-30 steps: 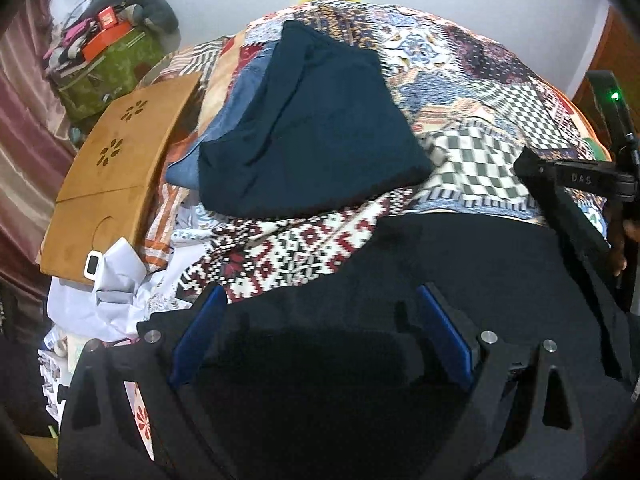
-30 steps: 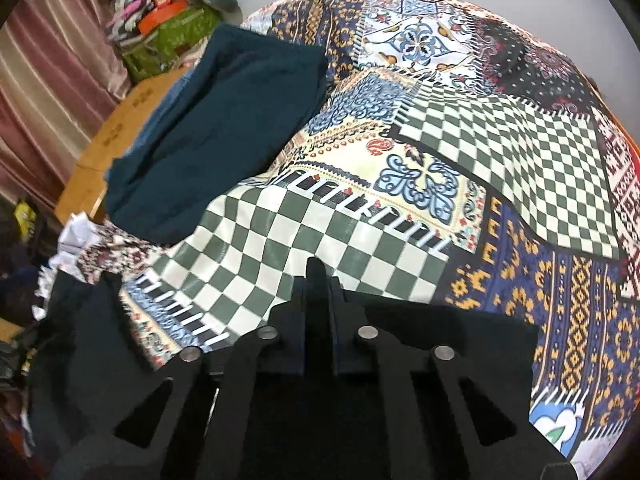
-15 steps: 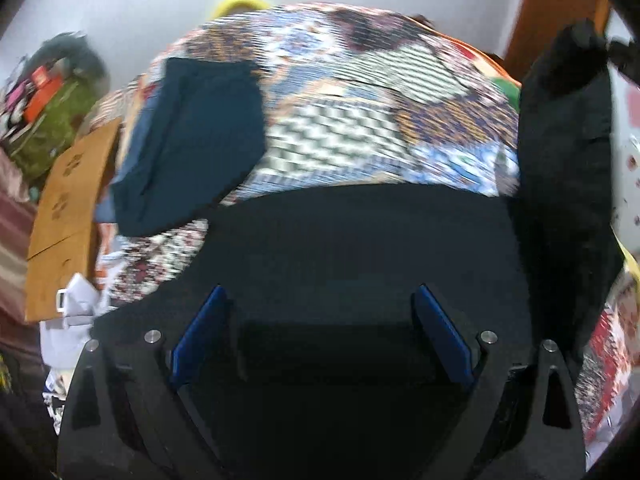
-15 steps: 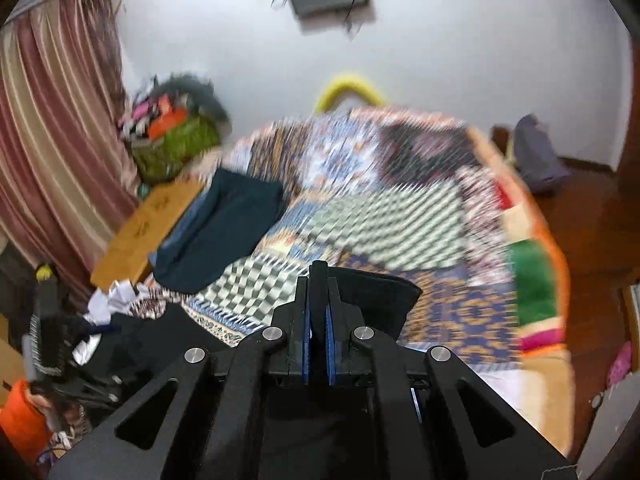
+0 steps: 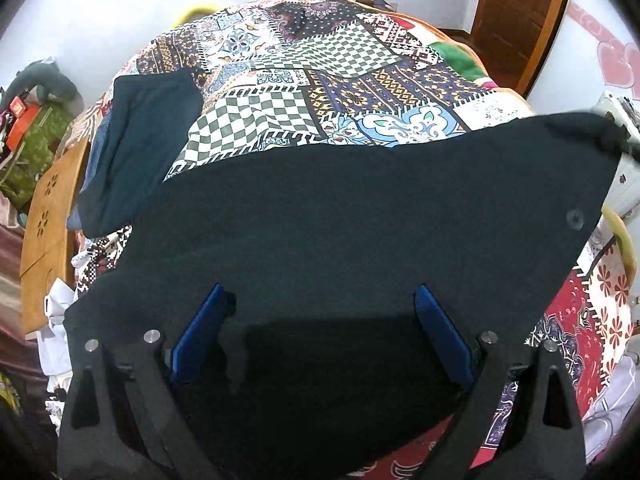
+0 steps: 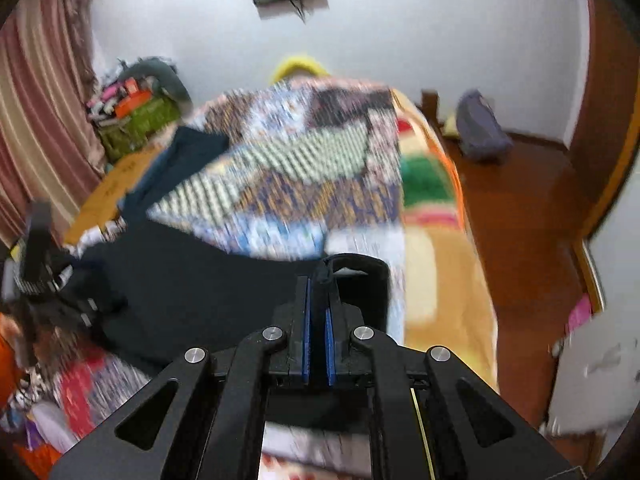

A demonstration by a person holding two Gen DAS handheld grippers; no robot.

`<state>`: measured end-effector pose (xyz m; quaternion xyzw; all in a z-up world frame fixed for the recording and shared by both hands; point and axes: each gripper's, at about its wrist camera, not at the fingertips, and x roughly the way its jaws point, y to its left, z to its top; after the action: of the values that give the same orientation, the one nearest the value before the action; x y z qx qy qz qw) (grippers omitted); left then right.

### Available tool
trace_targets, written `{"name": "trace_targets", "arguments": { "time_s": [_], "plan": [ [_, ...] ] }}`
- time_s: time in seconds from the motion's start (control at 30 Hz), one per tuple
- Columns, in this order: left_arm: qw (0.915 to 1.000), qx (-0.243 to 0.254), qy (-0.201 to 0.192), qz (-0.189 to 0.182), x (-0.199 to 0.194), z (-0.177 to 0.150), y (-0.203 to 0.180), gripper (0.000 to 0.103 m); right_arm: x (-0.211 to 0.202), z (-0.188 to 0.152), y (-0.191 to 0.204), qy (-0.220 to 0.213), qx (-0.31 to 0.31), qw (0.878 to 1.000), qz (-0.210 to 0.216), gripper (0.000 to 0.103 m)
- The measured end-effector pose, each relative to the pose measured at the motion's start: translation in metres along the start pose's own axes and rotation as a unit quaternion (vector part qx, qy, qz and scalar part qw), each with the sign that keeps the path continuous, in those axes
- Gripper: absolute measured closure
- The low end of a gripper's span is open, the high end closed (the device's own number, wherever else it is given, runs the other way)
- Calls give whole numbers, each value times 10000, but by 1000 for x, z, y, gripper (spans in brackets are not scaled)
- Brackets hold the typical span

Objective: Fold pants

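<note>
Covering the bed, a patchwork bedspread of checkered and floral panels [image 5: 320, 80] fills most of the left wrist view, with a white wall behind it, a brown wooden door [image 5: 516, 12] at the far right and a reddish wooden floor [image 6: 524, 216] beside the bed in the right wrist view. A folded dark teal garment [image 5: 136, 148] lies on the bedspread's left side, next to a light wooden board with flower cut-outs [image 5: 46, 216]; striped maroon curtains [image 6: 44, 92] hang along the left wall. The black pants [image 5: 340, 232] are stretched as a broad dark sheet across the near part of the bed, their long axis running roughly left to right between the two tools, with one corner raised toward the upper right of the left wrist view. The left hand-held gripper [image 5: 320, 332] has its blue-padded fingers [image 5: 200, 332] spread wide, and the black cloth lies over and between them; whether they pinch anything cannot be told. The right hand-held gripper [image 6: 319, 312] has its blue pads pressed nearly together on a bunched edge of the black pants [image 6: 192, 280], which trail from it down and to the left toward the other tool. The right wrist view is motion-blurred.
</note>
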<state>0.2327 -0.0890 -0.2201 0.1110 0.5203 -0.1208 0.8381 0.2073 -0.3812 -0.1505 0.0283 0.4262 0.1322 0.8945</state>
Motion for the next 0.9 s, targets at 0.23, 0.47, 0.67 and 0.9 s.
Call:
{"name": "trace_targets", "arguments": {
  "time_s": [0.23,0.47,0.67,0.9],
  "plan": [
    [9999,-43,-147,-1,-5,-6,0,7,25,-60,-22,692,433,9965,-185,97],
    [9988,-207,-449,-17,-22,-9,13,7,12,-62,-20,561,457,9945,-760,77],
    [9933,-711,-906,130,-53,-11,61,7,-15,-28,10,-43,33,9969,-786,60],
    [9803,-1327,-1291,684,-88,-28,142,7,-15,21,76,-610,-489,9969,-116,56]
  ]
}}
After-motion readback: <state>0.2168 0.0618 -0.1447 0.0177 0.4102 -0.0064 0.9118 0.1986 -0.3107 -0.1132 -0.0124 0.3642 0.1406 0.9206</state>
